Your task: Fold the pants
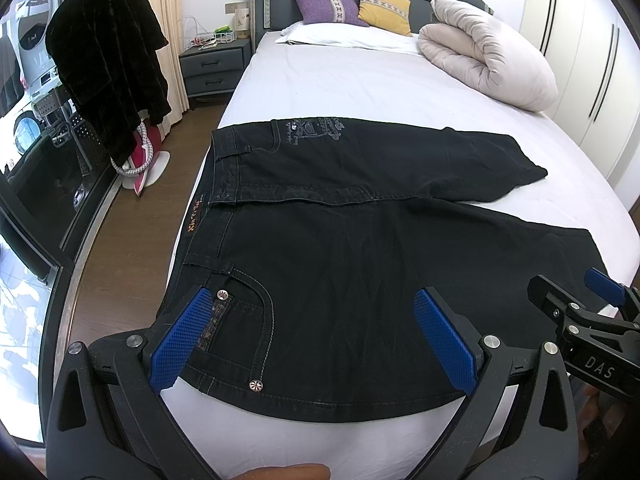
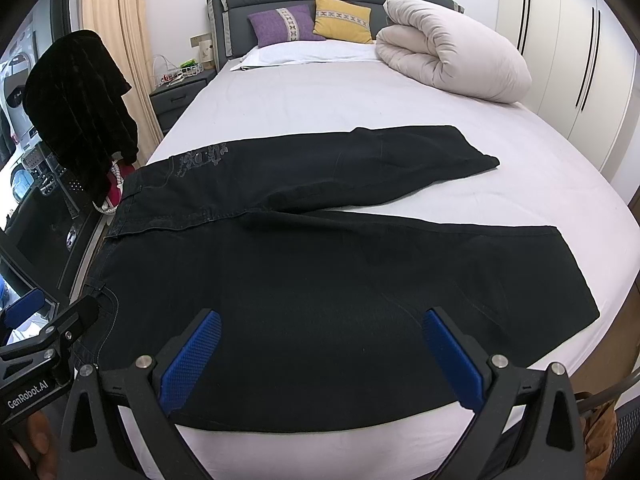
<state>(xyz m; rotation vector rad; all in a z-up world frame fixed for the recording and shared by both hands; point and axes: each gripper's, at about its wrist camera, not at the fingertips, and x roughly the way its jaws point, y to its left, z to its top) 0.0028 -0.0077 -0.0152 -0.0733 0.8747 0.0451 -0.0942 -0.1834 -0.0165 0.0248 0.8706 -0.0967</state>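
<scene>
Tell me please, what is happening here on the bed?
A person holds tongs in each hand above a pair of black pants spread flat on a bed. The left tongs are open over the waist and pocket; the right tongs are open over the nearer leg. Neither grips the cloth. The two legs lie apart, so no fold is made yet. A rolled duvet and pillows sit at the far end.

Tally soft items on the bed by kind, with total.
Pants: 1
Cushions: 2, purple, yellow
Pillow: 1
Duvet: 1
Total: 5
</scene>
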